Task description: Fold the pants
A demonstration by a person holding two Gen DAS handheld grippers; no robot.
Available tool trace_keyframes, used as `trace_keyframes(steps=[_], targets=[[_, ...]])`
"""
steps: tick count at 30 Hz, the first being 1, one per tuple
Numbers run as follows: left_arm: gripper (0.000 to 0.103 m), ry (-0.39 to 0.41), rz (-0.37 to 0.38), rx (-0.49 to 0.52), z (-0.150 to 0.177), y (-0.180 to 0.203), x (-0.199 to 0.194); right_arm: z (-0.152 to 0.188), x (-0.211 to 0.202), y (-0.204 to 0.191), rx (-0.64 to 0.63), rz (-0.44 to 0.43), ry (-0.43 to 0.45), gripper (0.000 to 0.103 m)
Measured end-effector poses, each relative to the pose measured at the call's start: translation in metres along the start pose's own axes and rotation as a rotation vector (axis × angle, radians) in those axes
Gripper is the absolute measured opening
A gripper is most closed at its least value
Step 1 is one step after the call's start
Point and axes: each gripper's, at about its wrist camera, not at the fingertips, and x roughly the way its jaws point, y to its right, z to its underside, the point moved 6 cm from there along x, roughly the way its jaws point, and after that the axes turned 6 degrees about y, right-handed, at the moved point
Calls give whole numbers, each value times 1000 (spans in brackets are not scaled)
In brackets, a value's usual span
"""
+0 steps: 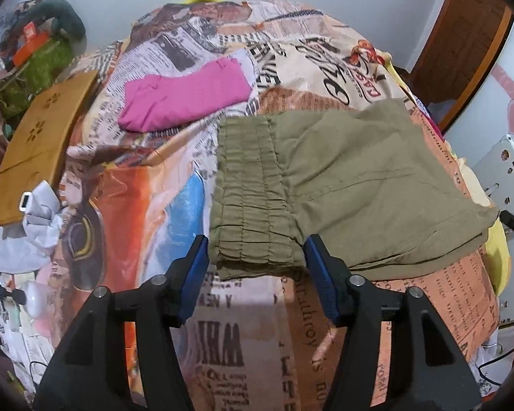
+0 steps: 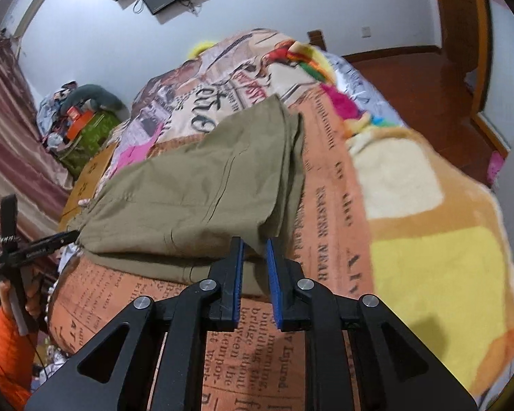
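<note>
Olive-green pants [image 1: 342, 185] lie on a bed with a newspaper-print cover [image 1: 222, 335], folded lengthwise, with the elastic waistband [image 1: 250, 198] on the left. My left gripper [image 1: 255, 250] is open, its blue-padded fingers on either side of the waistband's near corner. In the right wrist view the pants [image 2: 195, 191] stretch away to the upper right. My right gripper [image 2: 255, 250] has its jaws close together around the near hem of the pant legs, with a narrow gap showing. The left gripper [image 2: 41, 245] shows at the far left, held by a hand.
A folded pink garment [image 1: 185, 97] lies further back on the bed. A wooden board [image 1: 41, 144] and a crumpled white bag [image 1: 34, 229] sit at the left edge. A yellow and cream blanket [image 2: 428, 239] covers the right side of the bed. Clutter is piled at the far left.
</note>
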Motion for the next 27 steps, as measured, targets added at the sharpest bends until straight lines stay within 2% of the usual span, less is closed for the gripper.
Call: trace_keyframes(steps=[4, 8, 9, 10, 12, 13, 17, 20, 22, 24, 27], targets=[[66, 73, -31, 5, -17, -5, -23, -16, -15, -16, -40, -10, 53, 33], [73, 143, -24, 20, -37, -1, -40, -26, -9, -44, -97, -57, 62, 37], [74, 150, -20, 25, -42, 1, -40, -27, -3, -54, -113, -75, 54, 41], [74, 153, -13, 31, -45, 5, -39, -28, 2, -59, -120, -82, 48, 52], [74, 149, 3, 40, -51, 13, -34, -30, 16, -75, -144, -92, 44, 66], [74, 145, 15, 49, -52, 19, -30, -30, 22, -81, -158, -104, 43, 69], [75, 101, 44, 76, -52, 38, -9, -24, 48, -99, -172, -143, -11, 74], [76, 50, 58, 100, -43, 50, 10, -13, 72, -103, -154, -156, -104, 76], [78, 16, 35, 133, -34, 54, 23, 0, 87, -101, -136, -166, -178, 76], [78, -21, 15, 149, -21, 54, 36, 10, 93, -96, -123, -164, -214, 76], [86, 1, -12, 156, -12, 47, 38, 21, 91, -85, -117, -158, -226, 76]])
